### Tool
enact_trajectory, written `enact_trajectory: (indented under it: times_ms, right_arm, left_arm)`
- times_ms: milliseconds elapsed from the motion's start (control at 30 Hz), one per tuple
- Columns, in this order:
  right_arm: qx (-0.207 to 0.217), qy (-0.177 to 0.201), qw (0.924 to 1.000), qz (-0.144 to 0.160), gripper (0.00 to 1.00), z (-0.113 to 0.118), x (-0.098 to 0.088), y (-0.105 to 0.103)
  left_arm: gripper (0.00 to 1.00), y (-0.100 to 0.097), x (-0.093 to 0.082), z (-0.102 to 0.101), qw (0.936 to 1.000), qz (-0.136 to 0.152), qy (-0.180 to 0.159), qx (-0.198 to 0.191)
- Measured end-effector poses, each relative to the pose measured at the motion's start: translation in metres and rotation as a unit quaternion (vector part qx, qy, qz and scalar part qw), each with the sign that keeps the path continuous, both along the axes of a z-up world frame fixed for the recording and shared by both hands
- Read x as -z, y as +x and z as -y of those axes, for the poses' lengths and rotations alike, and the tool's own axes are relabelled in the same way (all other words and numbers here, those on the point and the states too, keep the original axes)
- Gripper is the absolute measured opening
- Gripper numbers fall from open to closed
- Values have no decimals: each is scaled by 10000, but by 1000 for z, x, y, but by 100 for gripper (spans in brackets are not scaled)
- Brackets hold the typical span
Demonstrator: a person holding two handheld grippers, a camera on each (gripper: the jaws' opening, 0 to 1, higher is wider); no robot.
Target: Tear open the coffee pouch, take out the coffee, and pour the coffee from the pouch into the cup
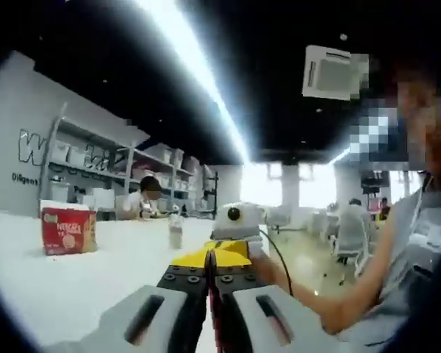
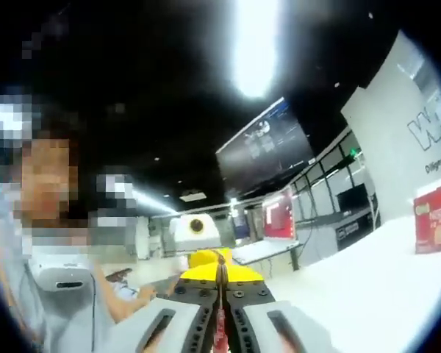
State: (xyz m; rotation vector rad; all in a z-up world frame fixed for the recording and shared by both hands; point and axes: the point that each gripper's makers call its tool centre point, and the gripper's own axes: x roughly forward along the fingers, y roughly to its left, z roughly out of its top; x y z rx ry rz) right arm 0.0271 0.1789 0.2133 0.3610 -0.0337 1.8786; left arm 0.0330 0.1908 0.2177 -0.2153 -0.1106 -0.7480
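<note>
While both tongs, left and right, clamp opposite edges of the flat yellow coffee pouch stretched between them, neither is nearer; tear looks imminent.

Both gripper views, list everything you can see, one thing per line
yellow pouch: one, yellow, pinched between both grippers above the table
red box: one, red with white top, standing on the table
bottle: one, pale, upright on the table beyond the pouch
table: one, white
shelves: grey, along the wall
left gripper: grey and black, shut on the pouch
right gripper: grey and black, shut on the pouch
</note>
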Motion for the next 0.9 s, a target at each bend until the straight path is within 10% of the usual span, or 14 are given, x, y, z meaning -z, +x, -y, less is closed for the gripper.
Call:
enact_trajectory:
  times_ms: [267,700,900]
  right_arm:
    - [1023,-201,9934,471,1,-25,1,15]
    - [1074,143,9928,504,1,-33,-8,12]
    - [597,149,9976,332,1,-27,-5,4]
  left_arm:
    - [2,11,4,-24,9956,-235,-528,-732]
    - [2,9,-5,-37,9910,-90,-1123,-727]
    - [3,-1,-3,-27,9957,-171,-909,103]
